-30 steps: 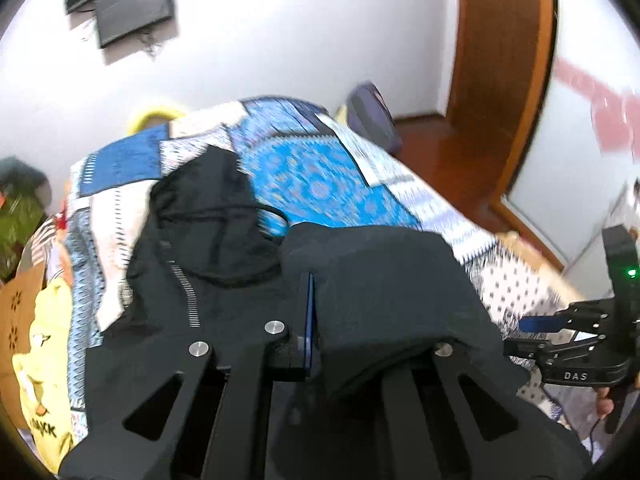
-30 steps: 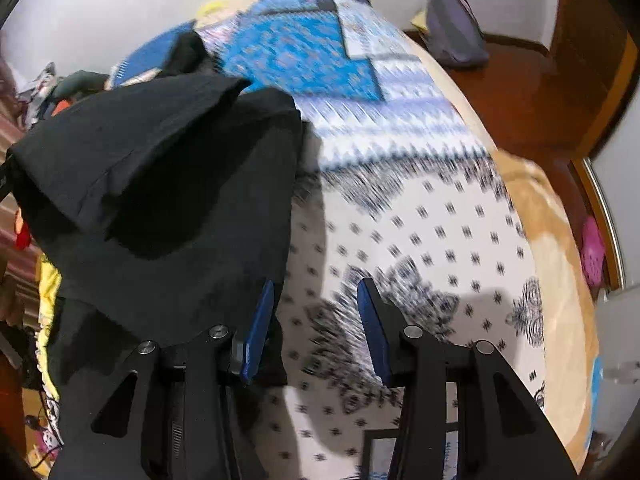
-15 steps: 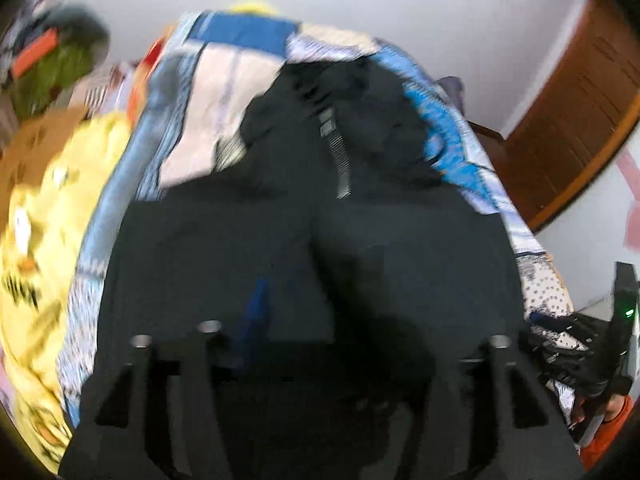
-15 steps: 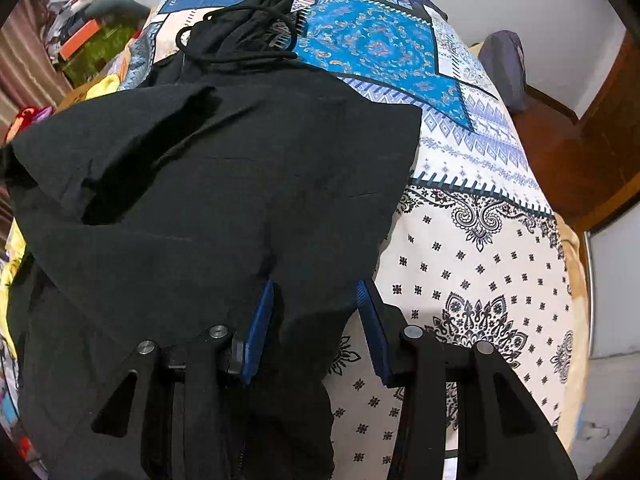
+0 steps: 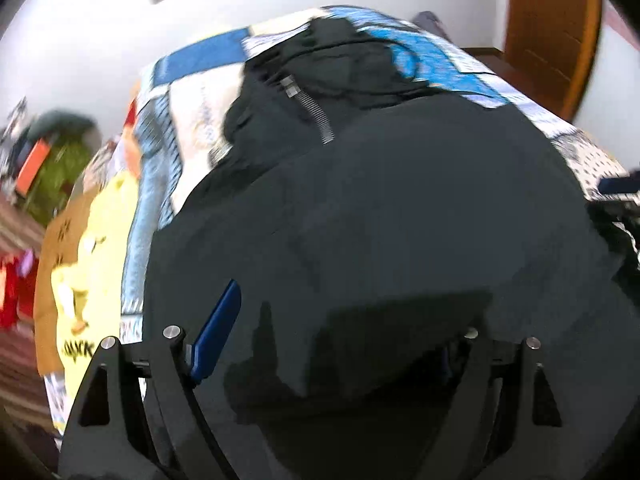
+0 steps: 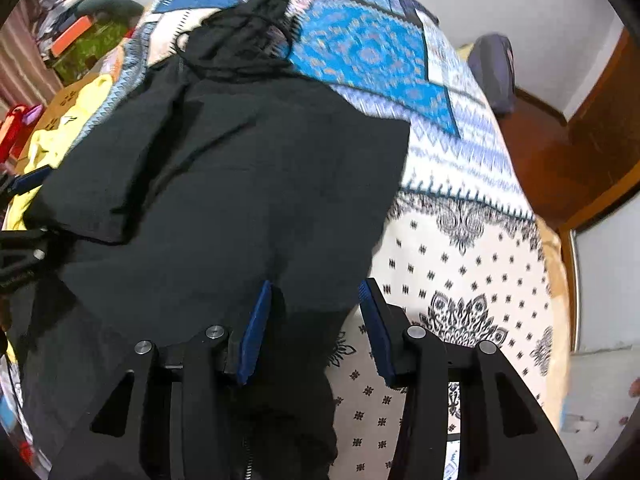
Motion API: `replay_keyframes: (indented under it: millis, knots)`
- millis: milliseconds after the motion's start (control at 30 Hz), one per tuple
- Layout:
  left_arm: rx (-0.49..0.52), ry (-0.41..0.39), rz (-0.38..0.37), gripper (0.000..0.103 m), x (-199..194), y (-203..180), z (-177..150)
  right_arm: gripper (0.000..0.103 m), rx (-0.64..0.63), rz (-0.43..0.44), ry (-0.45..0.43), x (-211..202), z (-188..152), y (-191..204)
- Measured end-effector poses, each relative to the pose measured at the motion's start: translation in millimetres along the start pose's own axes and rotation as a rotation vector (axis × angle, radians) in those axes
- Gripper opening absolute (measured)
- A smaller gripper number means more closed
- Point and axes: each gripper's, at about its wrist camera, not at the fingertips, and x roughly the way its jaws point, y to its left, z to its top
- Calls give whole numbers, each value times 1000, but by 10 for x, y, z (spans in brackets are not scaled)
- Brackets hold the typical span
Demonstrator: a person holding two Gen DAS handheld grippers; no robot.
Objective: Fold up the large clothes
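Left hand-held gripper (image 5: 328, 344): jaws have just been opening, now spread wide, nothing pinched; a second ago they clamped the raised flap of the black zip-front hooded jacket (image 5: 380, 208); that flap now lies flat ahead of it on the blue-and-white patterned bedspread (image 6: 460, 240); reads as fold released. Right hand-held gripper (image 6: 316, 316): jaws part-open astride the jacket's edge, pads apparently not pressing; smoothing or next fold probably follows.

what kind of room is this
Most likely a bedroom at home: a black hooded jacket lies spread on a bed with a blue patterned bedspread, beside a wooden door and piled clutter.
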Motion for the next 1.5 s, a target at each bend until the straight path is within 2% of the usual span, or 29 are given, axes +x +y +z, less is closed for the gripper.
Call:
replay_keyframes:
  millis: [133,300,433,533,667,767,867,900,967,1033,1100,1233,1400,1500]
  knots:
    - [45,-24,10,86,12,-180,159,42,-38,29,-21,-77,36,105]
    - [48,-43,29,86,59,-287,355,43,-63,61,48,174,-3,158]
    - [-61,-86,27,86,-55,-36,479,50,-26,90,48,200,-7,92]
    - [-209,-103,-26,86,-191,401,501,51,-5,114,52,213,-6,65]
    - [-330,-72,-106,86,-239,896,339,52,5,117,45,190,-25,76]
    - [-354,-39,-65,86,-215,1134,112,53,16,119,41,176,-39,73]
    - [-371,10,-74,88,-118,1280,-174,54,23,119,42,167,-47,71]
    - [-371,24,-62,88,-88,1300,-250,54,24,116,44,167,-43,72]
    - [-347,64,52,88,1,1330,-446,54,22,108,47,156,-34,68]
    - [-320,116,133,88,120,1377,-627,54,14,85,49,122,-29,74]
    - [-320,165,136,88,234,1458,-799,54,3,49,48,96,-12,65]
    - [-387,154,67,88,128,1616,-900,54,-10,24,41,-27,25,8]
    - [-387,102,63,88,-111,1727,-800,54,31,22,-11,-277,144,-111]
    - [-384,56,7,88,-240,1726,-674,54,48,28,-60,-475,217,-151]
